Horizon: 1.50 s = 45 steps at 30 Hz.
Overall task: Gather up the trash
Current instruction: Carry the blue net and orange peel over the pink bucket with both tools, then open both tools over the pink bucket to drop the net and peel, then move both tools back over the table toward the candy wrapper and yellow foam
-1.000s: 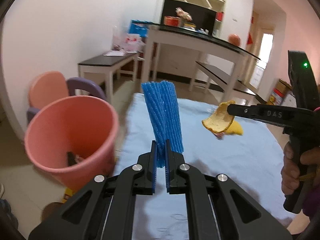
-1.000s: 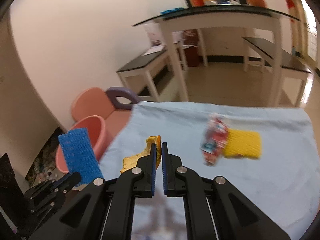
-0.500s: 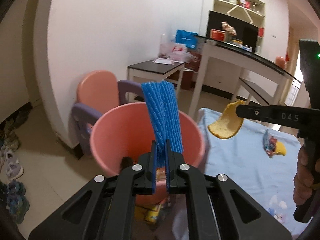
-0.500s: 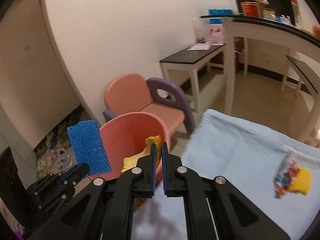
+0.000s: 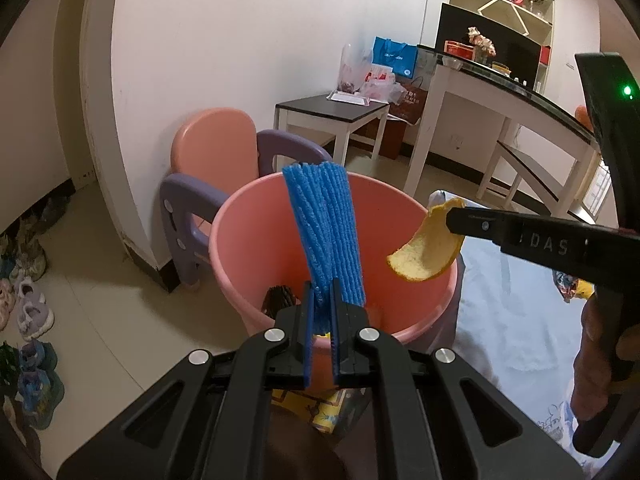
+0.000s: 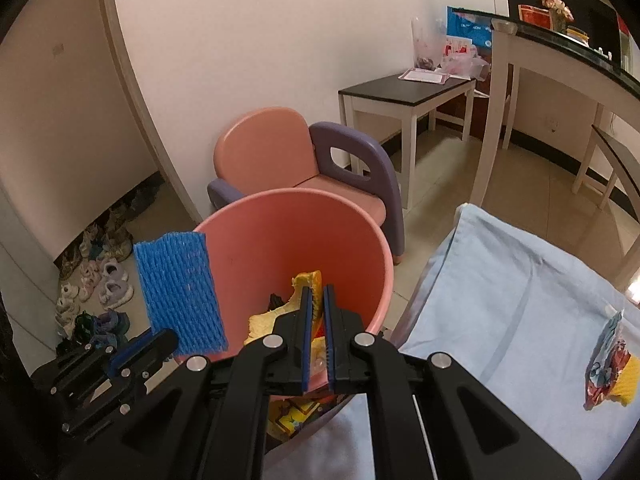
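Observation:
My left gripper (image 5: 321, 292) is shut on a blue foam fruit net (image 5: 324, 236) and holds it upright over the pink bucket (image 5: 256, 240); the net also shows in the right wrist view (image 6: 180, 296). My right gripper (image 6: 314, 294) is shut on a yellow fruit peel (image 6: 308, 284) above the bucket's opening (image 6: 280, 236); the peel also shows in the left wrist view (image 5: 426, 252). A dark object (image 5: 278, 300) lies inside the bucket. A colourful wrapper (image 6: 606, 364) and a yellow piece (image 6: 628, 380) lie on the blue cloth (image 6: 500, 300).
A pink and purple child's chair (image 6: 304, 160) stands behind the bucket by the wall. A low black-topped table (image 6: 404, 88) and a tall white table (image 5: 504, 92) stand further back. Shoes (image 6: 100, 272) lie on the floor at left.
Both grippers swung left from over the blue cloth to above the pink bucket, carrying the blue net and the peel. The bucket now sits directly below both.

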{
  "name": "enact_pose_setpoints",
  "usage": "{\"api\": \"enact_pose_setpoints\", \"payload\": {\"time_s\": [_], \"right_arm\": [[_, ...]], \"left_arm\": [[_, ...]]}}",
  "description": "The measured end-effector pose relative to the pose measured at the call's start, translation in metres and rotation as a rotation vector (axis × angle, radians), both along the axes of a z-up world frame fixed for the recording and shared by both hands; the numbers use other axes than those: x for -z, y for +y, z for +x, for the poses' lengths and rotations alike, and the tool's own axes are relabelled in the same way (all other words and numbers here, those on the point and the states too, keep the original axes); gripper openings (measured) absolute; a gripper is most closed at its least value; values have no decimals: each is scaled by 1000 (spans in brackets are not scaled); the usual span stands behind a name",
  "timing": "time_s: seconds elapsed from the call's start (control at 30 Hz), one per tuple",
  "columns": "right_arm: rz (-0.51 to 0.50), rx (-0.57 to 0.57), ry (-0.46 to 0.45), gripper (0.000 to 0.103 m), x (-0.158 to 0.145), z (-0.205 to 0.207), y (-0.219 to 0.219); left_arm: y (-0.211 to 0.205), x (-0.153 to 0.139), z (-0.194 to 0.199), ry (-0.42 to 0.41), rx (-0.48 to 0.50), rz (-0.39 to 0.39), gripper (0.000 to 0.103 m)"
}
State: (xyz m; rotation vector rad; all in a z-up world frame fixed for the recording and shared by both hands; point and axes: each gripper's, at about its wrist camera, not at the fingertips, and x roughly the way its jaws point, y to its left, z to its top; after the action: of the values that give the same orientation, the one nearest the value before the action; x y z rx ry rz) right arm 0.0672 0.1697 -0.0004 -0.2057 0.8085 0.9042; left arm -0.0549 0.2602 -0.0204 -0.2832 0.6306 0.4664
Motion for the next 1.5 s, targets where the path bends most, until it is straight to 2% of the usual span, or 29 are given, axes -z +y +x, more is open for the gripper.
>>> {"api": "enact_pose_setpoints", "payload": {"time_s": [0.23,0.4,0.47,0.53,0.57,1.13,1.17,1.23,1.5], "right_arm": [[-9,-8,19,9,6,1,4],[-6,-10,24,12,6,4,1],[0,-9,26,15,5,4,-1],[6,-7,31,20,5,5,-3],[7,-6,31,20,5,5,-4],[38,48,73,20,6,12,-48],[42,58,77,21,6,13,-55],[47,71,79,34,6,13,-65],[60,188,70,35,11,27,-137]], "left_arm": [[0,0,2,11,-16,-8,7],[4,3,3,25,-29,-46,9],[5,3,3,27,-31,-48,16],[4,3,2,25,-32,-45,30],[4,2,2,23,-33,-42,31],[-5,-8,6,21,-25,-22,31],[-7,-9,7,19,-23,-21,31],[-11,-13,9,13,-17,-21,31],[-45,-31,28,-19,69,-1,31]]}}
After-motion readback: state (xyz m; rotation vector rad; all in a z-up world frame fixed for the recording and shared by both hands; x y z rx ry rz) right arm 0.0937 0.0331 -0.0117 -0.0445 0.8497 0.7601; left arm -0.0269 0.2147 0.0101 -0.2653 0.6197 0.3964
